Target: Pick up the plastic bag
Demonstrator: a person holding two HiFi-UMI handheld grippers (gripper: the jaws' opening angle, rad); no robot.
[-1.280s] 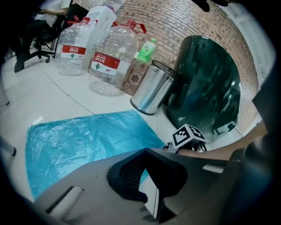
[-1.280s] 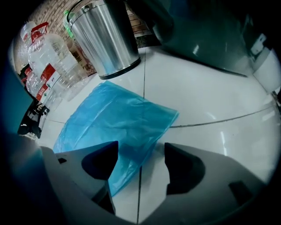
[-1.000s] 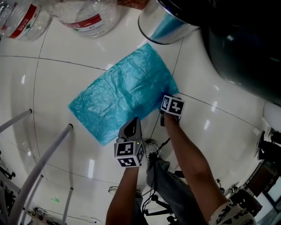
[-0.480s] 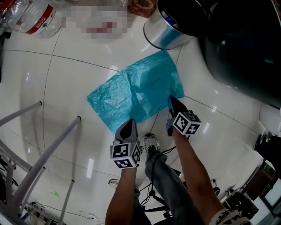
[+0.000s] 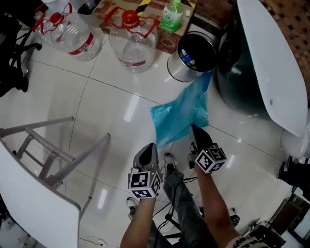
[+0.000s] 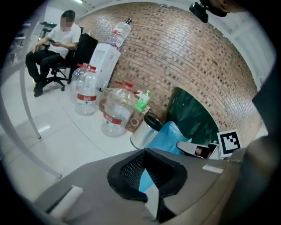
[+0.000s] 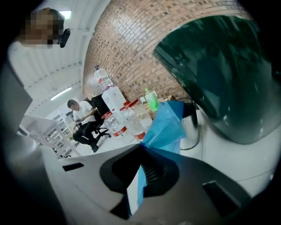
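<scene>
The blue plastic bag (image 5: 181, 109) hangs crumpled above the white floor, stretched between both grippers. My right gripper (image 5: 194, 128) is shut on its near right edge. In the right gripper view a strip of the bag (image 7: 164, 127) runs out from between the closed jaws of the right gripper (image 7: 140, 176). My left gripper (image 5: 151, 146) sits at the bag's near left corner. In the left gripper view, blue film shows pinched in the jaws of the left gripper (image 6: 147, 176), and the rest of the bag (image 6: 169, 136) hangs beyond them beside the right gripper (image 6: 197, 149).
A silver bin (image 5: 193, 55) with a dark liner stands just beyond the bag. A large dark green shell (image 5: 252, 63) is at right. Water jugs (image 5: 133, 41) and a green bottle (image 5: 172, 9) sit further back. A metal frame (image 5: 58, 155) is at left. A person (image 6: 57, 44) sits far off.
Both grippers have risen together. The bag, which lay flat on the floor, has come up with them and now hangs bunched. More of the room shows.
</scene>
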